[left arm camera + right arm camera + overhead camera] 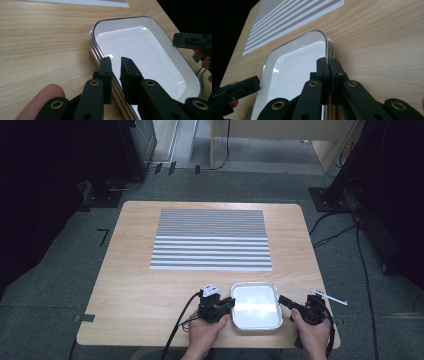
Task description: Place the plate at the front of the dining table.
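A white enamel tray (pixel 254 306) with a dark rim lies near the table's front edge. My left gripper (pixel 230 304) is at its left side. In the left gripper view, my left gripper (pixel 116 62) straddles the rim of the tray (pixel 140 47) with a small gap between the jaws, and the pads do not press on it. My right gripper (pixel 281 300) is at the tray's right side. The right gripper view shows my right gripper (pixel 328 61) with its jaws closed together on the rim of the tray (pixel 294 62). Each gripper view also shows the other gripper across the tray.
A grey and white striped mat (pixel 211 240) covers the middle and far part of the wooden table (pixel 135 285). A thin white stick (pixel 328 296) lies at the right edge beside my right hand. Cables run over the floor at the right.
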{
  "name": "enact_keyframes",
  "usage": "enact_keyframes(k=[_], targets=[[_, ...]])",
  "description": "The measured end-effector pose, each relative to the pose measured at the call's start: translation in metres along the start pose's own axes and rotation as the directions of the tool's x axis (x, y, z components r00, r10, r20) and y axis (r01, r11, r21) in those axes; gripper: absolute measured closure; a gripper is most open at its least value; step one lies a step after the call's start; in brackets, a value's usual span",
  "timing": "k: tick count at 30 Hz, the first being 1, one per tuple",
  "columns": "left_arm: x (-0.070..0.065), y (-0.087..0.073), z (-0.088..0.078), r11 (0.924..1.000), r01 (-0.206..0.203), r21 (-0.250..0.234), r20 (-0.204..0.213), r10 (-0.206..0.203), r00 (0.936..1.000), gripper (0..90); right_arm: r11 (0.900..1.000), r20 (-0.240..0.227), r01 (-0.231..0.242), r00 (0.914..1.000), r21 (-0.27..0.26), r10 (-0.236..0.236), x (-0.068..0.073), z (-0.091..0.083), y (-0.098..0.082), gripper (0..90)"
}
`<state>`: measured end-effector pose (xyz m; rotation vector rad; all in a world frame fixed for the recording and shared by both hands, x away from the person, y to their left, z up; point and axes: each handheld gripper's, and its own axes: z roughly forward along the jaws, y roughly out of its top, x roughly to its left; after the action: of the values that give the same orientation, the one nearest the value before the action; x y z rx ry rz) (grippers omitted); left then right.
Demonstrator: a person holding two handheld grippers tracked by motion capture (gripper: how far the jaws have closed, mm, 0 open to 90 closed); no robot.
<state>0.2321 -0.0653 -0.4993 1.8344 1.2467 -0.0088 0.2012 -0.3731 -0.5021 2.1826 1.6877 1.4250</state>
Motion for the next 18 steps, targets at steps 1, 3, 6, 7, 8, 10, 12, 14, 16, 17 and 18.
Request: enact_keyframes(k=[1, 3, 6, 7, 8, 10, 12, 14, 16, 17, 18], targets=[[0.001, -0.001, 0.001, 1.0000, -0.001, 0.007, -0.004, 0.001, 1.0000, 79.8, 1.000, 0.001, 0.000, 1.0000, 0.006, 0.000, 0.000, 0.001, 0.000, 89.0], [0.001, -0.002, 0.001, 1.0000, 0.001, 0.007, -0.002, -0.001, 1.0000, 79.4, 0.998, 0.047, 0.063, 0.9969, 0.000, -0.063, 0.007, 0.003, -0.003, 88.7], [0.001, -0.002, 0.001, 1.0000, 0.003, 0.005, -0.005, -0.003, 1.0000, 79.7, 0.992, 0.101, 0.123, 0.9875, -0.009, -0.121, 0.015, 0.004, -0.005, 88.8], [0.000, -0.001, 0.001, 1.0000, 0.004, 0.000, -0.004, -0.004, 1.0000, 79.8, 0.991, 0.116, 0.133, 0.9846, -0.009, -0.131, 0.017, 0.004, -0.006, 88.9], [0.000, -0.001, 0.000, 1.0000, 0.004, -0.001, -0.004, -0.004, 1.0000, 79.8, 0.990, 0.129, 0.140, 0.9821, -0.013, -0.137, 0.018, 0.004, -0.006, 89.4], [0.000, -0.001, 0.000, 1.0000, 0.007, -0.003, -0.002, -0.007, 1.0000, 79.8, 0.992, 0.133, 0.128, 0.9832, -0.013, -0.125, 0.019, 0.004, -0.007, 89.9], [0.000, -0.001, 0.000, 1.0000, 0.009, -0.003, 0.001, -0.009, 1.0000, 79.8, 0.994, 0.126, 0.112, 0.9860, -0.015, -0.110, 0.018, 0.004, -0.006, 90.0], [0.003, 0.001, -0.001, 0.9992, 0.039, 0.004, 0.028, -0.039, 0.9988, 79.3, 0.998, 0.090, 0.058, 0.9943, -0.022, -0.056, 0.013, 0.003, -0.005, 90.0], [0.005, 0.002, -0.001, 0.9982, 0.059, 0.013, 0.044, -0.059, 0.9973, 78.7, 0.999, 0.079, 0.045, 0.9959, -0.027, -0.042, 0.011, 0.002, -0.005, 90.0], [0.005, 0.002, -0.001, 0.9976, 0.067, 0.014, 0.049, -0.068, 0.9965, 78.3, 0.999, 0.080, 0.045, 0.9959, -0.028, -0.043, 0.011, 0.002, -0.005, 90.0], [0.006, 0.003, -0.001, 0.9968, 0.077, 0.019, 0.056, -0.078, 0.9954, 78.1, 0.999, 0.081, 0.045, 0.9958, -0.029, -0.043, 0.011, 0.002, -0.005, 90.0]])
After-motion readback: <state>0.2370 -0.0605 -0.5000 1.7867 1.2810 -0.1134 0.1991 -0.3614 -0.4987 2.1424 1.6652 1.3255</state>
